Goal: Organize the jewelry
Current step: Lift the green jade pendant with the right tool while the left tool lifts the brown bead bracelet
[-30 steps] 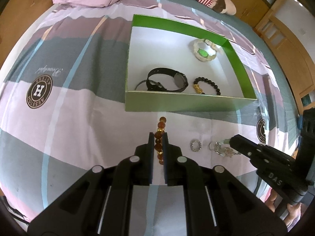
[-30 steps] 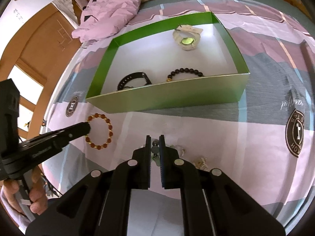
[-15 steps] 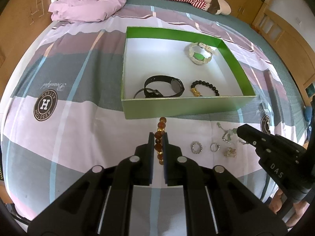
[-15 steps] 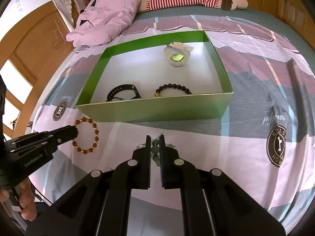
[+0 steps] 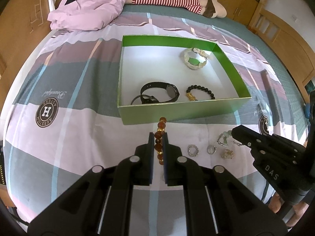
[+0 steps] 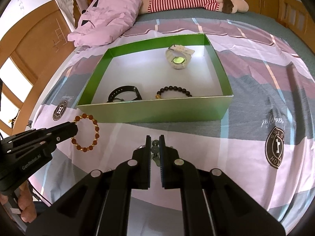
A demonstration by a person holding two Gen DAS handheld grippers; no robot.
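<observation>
The amber bead bracelet (image 5: 159,137), a ring of round glossy brown beads with small gold spacers, is clamped between the narrow jaws of the left gripper (image 5: 157,137) above the bedsheet, just before the near wall of the green box (image 5: 177,111). The right gripper (image 6: 155,140) is closed on a pale green bead piece (image 6: 155,147). The shallow cardboard box has a white floor and lies on a smooth striped pink and grey bedsheet (image 5: 78,133), with wooden furniture around the bed.

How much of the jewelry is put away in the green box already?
Three pieces lie in the green box: black watch, black bead bracelet, white watch. The left tongs grip the amber bracelet; the right tongs grip a green-beaded piece. Three small rings wait on the bedspread.
</observation>
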